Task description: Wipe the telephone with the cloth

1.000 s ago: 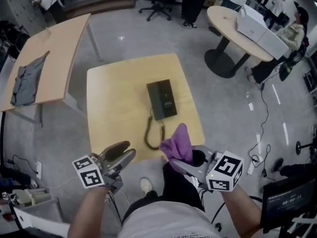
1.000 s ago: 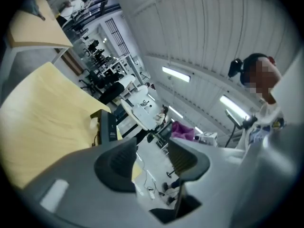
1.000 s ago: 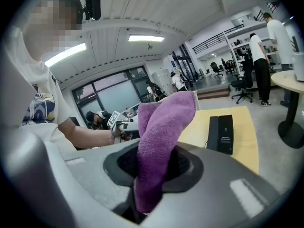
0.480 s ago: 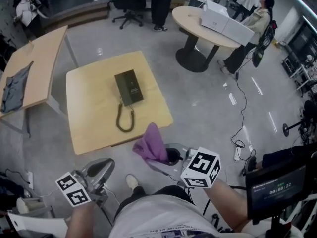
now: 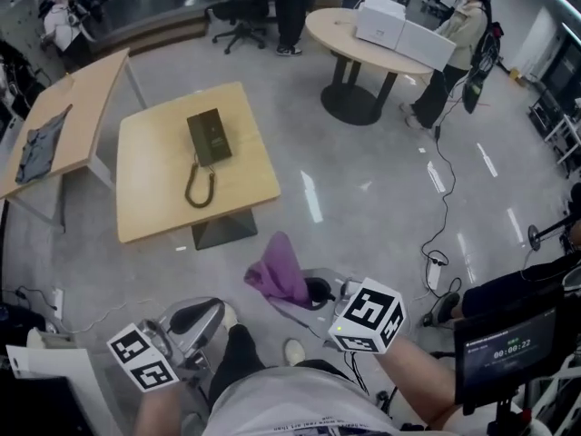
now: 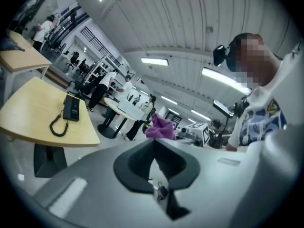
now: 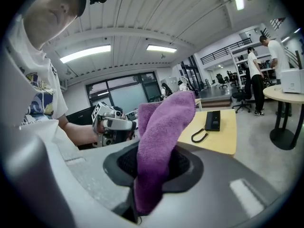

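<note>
The black telephone (image 5: pixel 209 136) lies on the square wooden table (image 5: pixel 145 209), its coiled cord (image 5: pixel 198 187) trailing toward the near edge. Both grippers hang over the floor, well short of the table. My right gripper (image 5: pixel 309 293) is shut on a purple cloth (image 5: pixel 277 272), which stands up from its jaws (image 7: pixel 161 137). My left gripper (image 5: pixel 201 318) is shut with nothing in it; in its own view the pads (image 6: pixel 164 160) meet. From the right gripper view the telephone (image 7: pixel 212 120) is far ahead, and the left gripper (image 7: pixel 124 125) is beside the cloth.
A long desk (image 5: pixel 73 107) with a grey garment (image 5: pixel 41 148) stands at the left. A round table (image 5: pixel 363 39) with white boxes, an office chair and several people are at the back. Cables (image 5: pixel 438 263) run across the floor at the right, near a monitor (image 5: pixel 504 352).
Both grippers have pulled back from the table, which now lies farther up and left in the head view. The left jaws, open a second ago, have shut empty. The cloth stays gripped.
</note>
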### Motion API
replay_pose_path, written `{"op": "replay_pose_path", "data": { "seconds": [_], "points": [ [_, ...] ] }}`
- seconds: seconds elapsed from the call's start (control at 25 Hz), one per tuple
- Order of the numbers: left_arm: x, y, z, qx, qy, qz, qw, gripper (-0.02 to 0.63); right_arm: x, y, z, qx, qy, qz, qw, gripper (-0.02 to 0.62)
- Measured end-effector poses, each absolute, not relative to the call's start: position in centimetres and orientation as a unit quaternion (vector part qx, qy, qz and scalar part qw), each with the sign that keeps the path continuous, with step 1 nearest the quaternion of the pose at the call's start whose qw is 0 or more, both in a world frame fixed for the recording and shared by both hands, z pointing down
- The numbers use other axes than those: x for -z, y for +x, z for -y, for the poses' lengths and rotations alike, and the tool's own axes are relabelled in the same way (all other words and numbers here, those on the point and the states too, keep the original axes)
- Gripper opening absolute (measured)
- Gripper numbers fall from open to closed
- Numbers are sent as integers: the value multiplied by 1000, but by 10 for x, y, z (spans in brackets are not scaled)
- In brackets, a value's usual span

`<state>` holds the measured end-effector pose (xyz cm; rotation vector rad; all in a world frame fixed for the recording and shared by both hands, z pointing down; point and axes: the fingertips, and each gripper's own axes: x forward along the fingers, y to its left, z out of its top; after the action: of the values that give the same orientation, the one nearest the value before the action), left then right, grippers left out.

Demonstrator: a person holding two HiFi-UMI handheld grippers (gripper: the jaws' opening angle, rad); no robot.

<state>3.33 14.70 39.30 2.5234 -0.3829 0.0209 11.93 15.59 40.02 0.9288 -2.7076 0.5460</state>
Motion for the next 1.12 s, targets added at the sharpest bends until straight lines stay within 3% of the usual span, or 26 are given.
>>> {"op": "replay_pose_path", "data": {
  "seconds": [0.6,1.12],
  "points": [
    [-364,9,-236,-51,960,143,236,3,-397,121,-233,-166,351,916,98,98],
    [-360,-75,-264,-34,966,116,226,3,-375,31,-270,-135,373,911,110,98]
  ]
}}
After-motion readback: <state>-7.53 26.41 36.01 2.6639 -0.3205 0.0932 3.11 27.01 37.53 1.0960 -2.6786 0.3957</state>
